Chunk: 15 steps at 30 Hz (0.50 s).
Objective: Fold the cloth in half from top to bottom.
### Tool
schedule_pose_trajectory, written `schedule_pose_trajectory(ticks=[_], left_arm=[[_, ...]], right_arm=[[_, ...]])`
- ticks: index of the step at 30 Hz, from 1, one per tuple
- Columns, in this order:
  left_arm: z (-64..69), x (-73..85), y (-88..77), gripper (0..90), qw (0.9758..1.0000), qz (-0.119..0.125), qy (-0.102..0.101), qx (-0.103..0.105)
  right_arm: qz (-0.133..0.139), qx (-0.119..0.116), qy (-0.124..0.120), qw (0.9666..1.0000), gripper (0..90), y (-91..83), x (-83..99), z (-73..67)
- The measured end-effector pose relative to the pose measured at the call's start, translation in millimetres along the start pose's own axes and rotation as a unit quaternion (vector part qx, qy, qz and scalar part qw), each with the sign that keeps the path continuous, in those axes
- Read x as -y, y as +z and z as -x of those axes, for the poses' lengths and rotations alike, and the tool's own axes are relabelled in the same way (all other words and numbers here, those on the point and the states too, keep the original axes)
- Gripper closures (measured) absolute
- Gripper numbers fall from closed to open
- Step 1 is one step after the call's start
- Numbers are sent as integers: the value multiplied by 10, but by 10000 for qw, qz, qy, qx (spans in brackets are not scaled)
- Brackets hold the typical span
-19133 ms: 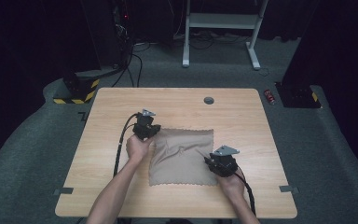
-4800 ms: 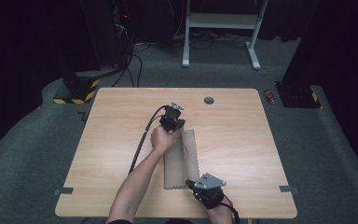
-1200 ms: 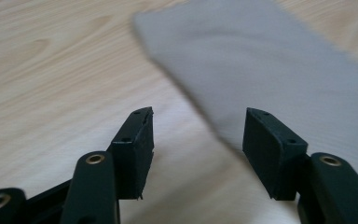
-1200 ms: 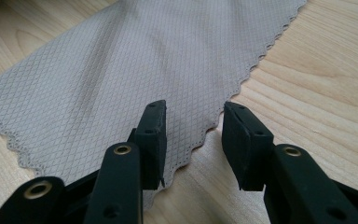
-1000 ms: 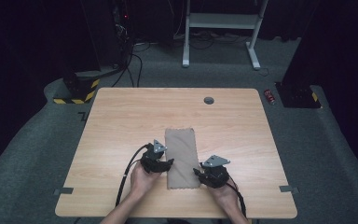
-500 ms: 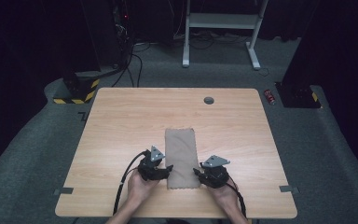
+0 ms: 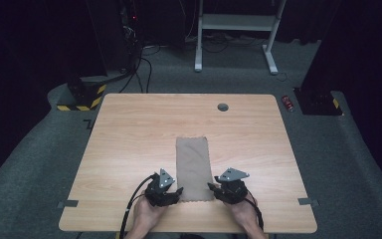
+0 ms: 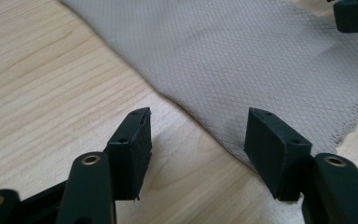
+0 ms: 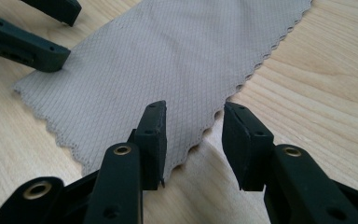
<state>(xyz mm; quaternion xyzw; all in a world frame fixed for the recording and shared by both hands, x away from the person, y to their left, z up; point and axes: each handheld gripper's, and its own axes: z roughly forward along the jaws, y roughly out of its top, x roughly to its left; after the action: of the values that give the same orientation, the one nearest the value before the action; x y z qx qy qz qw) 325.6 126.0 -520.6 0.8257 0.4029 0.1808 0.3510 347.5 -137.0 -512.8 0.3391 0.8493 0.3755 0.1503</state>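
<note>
A grey-beige cloth (image 7: 194, 167), folded into a narrow strip, lies flat on the wooden table (image 7: 129, 129). My left gripper (image 7: 178, 191) is at the cloth's near left corner and stands open. In the left gripper view its jaws (image 8: 198, 135) straddle the cloth (image 8: 242, 56) edge, one over wood and one over fabric, and have just closed a little without pinching it. My right gripper (image 7: 211, 188) is at the near right corner, open. Its jaws (image 9: 193, 126) straddle the scalloped edge of the cloth (image 9: 168, 60), not pressing on it.
A round grommet (image 7: 222, 106) sits near the table's far edge. Tape tabs (image 7: 68, 203) mark the near corners. On the floor beyond are a red can (image 7: 288, 103), a white desk frame (image 7: 234, 22) and a yellow-black striped block (image 7: 82, 94).
My left hand has slid along the cloth's left edge toward the table's near side, reaching the near left corner. The right gripper has stayed at the near right corner.
</note>
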Motion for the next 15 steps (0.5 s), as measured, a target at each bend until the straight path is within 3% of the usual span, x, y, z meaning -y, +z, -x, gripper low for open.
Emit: schedule_pose_trajectory(ticks=[4, 15], left_arm=[[8, 32, -3, 424, 9999, 92, -116, 6], [4, 88, -61, 429, 9999, 98, -122, -23]], right_arm=[[-19, -33, -82, 10000, 594, -31, 5, -1], [-132, -98, -210, 9996, 578, -13, 25, -39]])
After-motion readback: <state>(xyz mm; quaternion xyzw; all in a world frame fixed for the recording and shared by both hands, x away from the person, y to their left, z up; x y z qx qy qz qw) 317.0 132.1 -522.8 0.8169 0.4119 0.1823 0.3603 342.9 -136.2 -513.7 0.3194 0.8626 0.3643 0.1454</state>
